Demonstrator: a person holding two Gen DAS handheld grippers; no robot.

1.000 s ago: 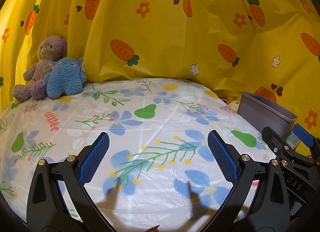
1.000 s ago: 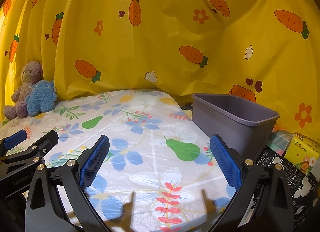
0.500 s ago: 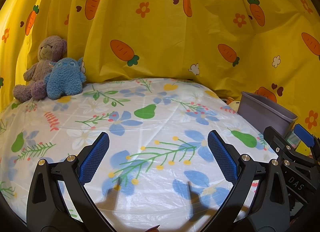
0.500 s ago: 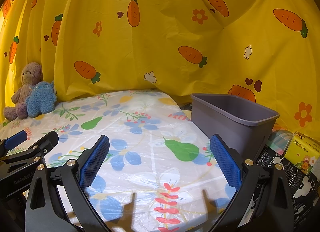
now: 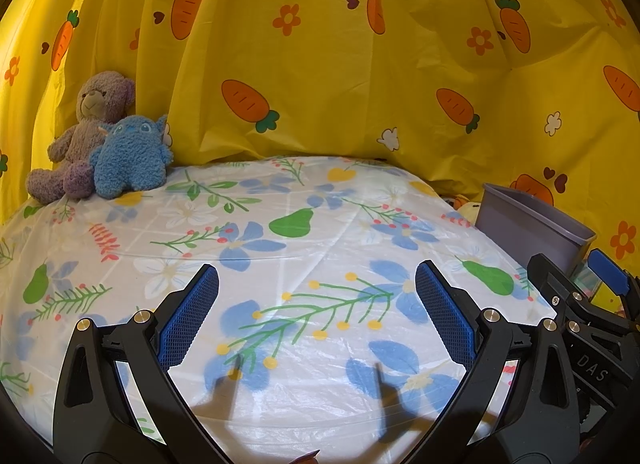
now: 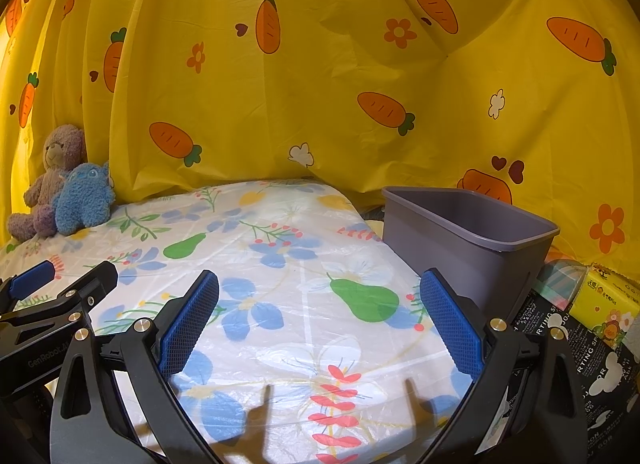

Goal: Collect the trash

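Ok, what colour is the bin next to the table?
The bin is a greyish purple, plain with no pattern; the right wrist view shows it best.

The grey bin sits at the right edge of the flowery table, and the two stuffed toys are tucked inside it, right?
Not quite. The grey bin is at the right edge, but the two stuffed toys sit on the table's far left corner, against the yellow curtain. The right wrist view shows both.
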